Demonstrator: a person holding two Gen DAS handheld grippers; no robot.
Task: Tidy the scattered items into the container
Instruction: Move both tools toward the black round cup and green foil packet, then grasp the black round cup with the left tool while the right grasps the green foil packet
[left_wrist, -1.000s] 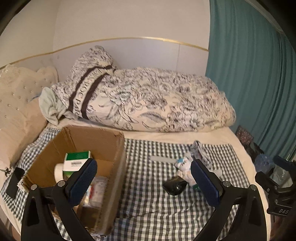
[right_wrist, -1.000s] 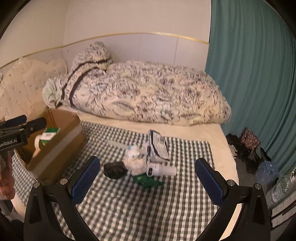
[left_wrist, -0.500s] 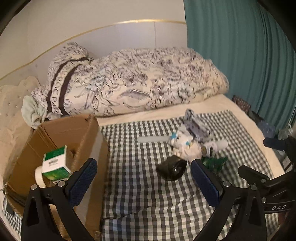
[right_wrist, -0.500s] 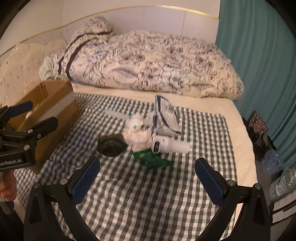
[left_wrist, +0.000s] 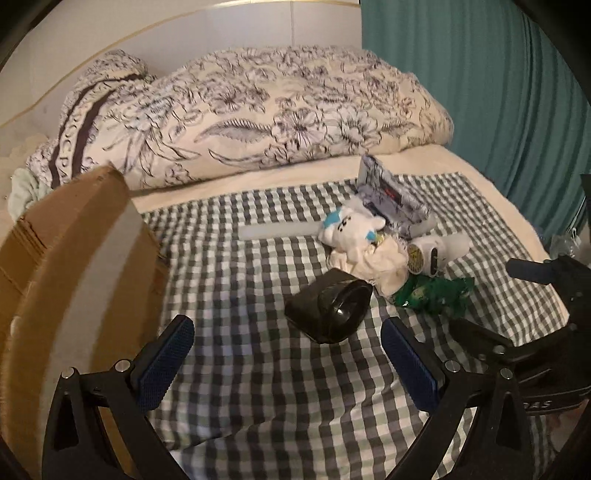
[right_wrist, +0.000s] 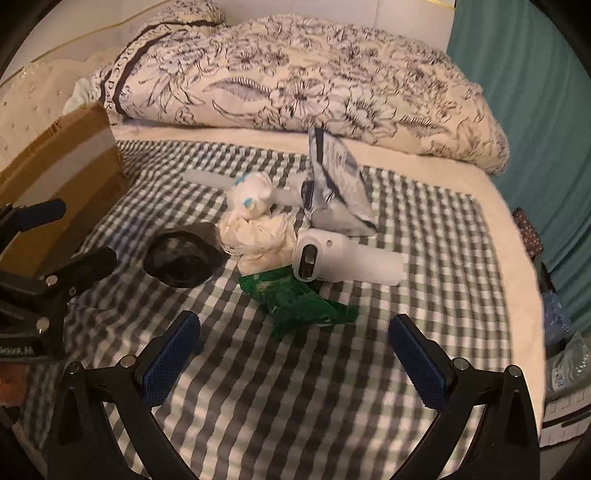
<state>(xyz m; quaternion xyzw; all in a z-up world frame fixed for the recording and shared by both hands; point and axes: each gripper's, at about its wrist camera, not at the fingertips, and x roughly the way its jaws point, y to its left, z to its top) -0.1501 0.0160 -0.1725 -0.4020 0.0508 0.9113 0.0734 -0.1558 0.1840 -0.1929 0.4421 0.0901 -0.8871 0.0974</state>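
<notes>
Black and glossy, the round dish (left_wrist: 330, 308) lies on the checked cloth (left_wrist: 258, 387) of the bed, just above and slightly right of centre in the left wrist view, directly ahead of the left gripper (left_wrist: 288, 363). That gripper is spread wide and holds nothing, its blue pads framing the dish from below. The dish is tipped on its side, its mouth facing lower right, and it touches the white rag bundle (left_wrist: 373, 264) behind it.

In the right wrist view the right gripper (right_wrist: 293, 360) is likewise wide and empty, with the green wrapper (right_wrist: 295, 301) lying straight ahead at frame centre, its long axis running from upper left to lower right. Just beyond it sits the white cylinder device (right_wrist: 343, 260), lying left to right, then the plush toy (right_wrist: 251, 195) and a silver packet (right_wrist: 338, 188).

The cardboard box (left_wrist: 70, 266) stands along the left edge of both views, closest to the left gripper. By this layout, the left gripper looks better placed for the dish, the right for the wrapper.
</notes>
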